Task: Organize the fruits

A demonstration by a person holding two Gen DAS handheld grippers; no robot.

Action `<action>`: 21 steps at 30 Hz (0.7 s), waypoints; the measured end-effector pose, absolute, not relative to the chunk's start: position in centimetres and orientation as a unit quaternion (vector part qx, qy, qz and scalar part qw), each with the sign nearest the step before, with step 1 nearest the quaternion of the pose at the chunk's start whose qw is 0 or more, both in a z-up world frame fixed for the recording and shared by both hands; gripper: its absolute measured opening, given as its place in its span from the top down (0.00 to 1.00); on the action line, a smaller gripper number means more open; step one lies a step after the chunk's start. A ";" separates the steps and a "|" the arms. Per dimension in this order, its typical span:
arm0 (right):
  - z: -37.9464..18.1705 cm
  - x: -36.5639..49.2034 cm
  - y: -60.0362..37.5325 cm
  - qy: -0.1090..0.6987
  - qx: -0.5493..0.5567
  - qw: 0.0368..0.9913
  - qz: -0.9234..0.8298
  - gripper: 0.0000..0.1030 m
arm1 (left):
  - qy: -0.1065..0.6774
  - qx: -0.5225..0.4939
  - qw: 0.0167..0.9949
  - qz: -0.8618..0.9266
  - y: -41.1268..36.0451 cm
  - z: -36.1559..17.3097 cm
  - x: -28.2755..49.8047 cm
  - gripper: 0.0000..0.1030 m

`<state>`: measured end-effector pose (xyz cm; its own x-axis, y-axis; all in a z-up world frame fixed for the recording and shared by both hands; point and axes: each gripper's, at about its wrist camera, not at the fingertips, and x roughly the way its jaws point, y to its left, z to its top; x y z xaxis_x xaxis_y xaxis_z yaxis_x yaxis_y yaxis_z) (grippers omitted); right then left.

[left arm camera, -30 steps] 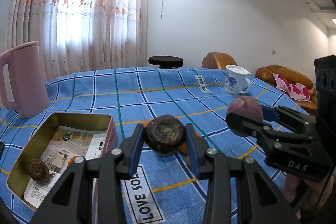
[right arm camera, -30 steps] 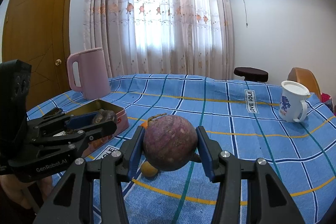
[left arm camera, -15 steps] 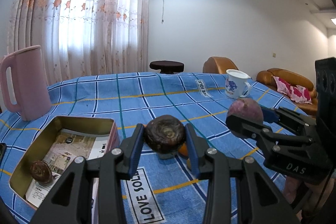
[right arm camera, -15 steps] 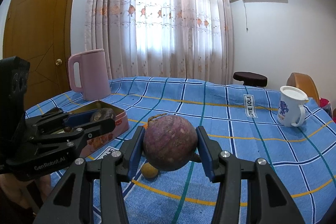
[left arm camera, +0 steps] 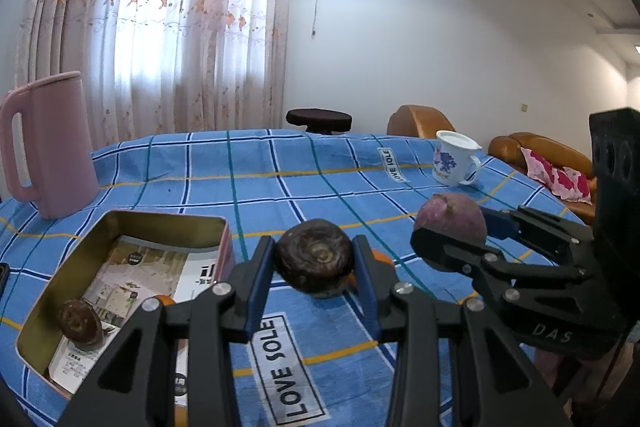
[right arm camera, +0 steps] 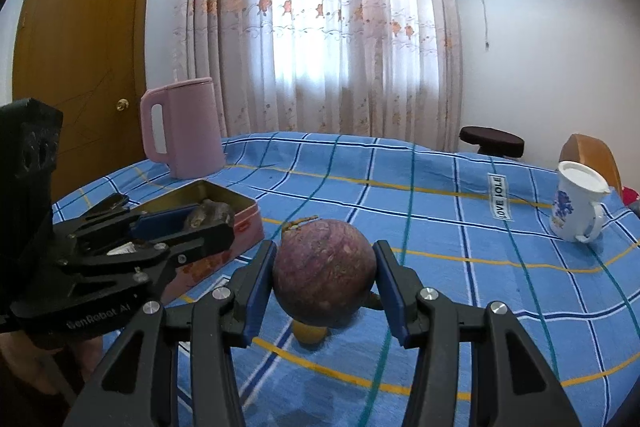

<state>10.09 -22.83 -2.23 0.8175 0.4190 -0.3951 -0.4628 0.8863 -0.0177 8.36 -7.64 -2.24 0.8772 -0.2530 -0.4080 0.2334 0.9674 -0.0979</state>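
Observation:
My left gripper (left arm camera: 314, 259) is shut on a dark brown round fruit (left arm camera: 314, 257) and holds it above the blue checked tablecloth, just right of an open gold tin (left arm camera: 164, 223). A second dark brown fruit (left arm camera: 80, 323) lies in the tin's near corner on printed paper. My right gripper (right arm camera: 324, 277) is shut on a larger purple round fruit (right arm camera: 324, 273), held above the cloth; it also shows in the left wrist view (left arm camera: 450, 223). A small orange fruit (right arm camera: 308, 333) lies on the cloth under it. The left gripper shows in the right wrist view (right arm camera: 208, 219).
A pink jug (left arm camera: 48, 151) stands behind the tin at the far left. A white mug with a blue flower (left arm camera: 454, 163) stands at the far right of the table. Orange fruit (left arm camera: 380, 259) lies on the cloth behind my left gripper. Chairs and a stool stand beyond the table.
Both grippers have risen slightly with their fruits still held. The tin and jug sit a little further right in the left wrist view.

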 end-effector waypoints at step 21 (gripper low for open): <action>0.0 13.6 -13.8 0.210 -0.094 0.921 0.313 0.51 | 0.239 -0.065 0.967 -0.052 1.0 -1.6 9.4 0.61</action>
<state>13.64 -13.83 -0.04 0.7157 0.5373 -0.4462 -0.6162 0.7865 -0.0414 9.43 0.95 -1.63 0.8805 -0.1324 -0.4551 0.0702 0.9860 -0.1511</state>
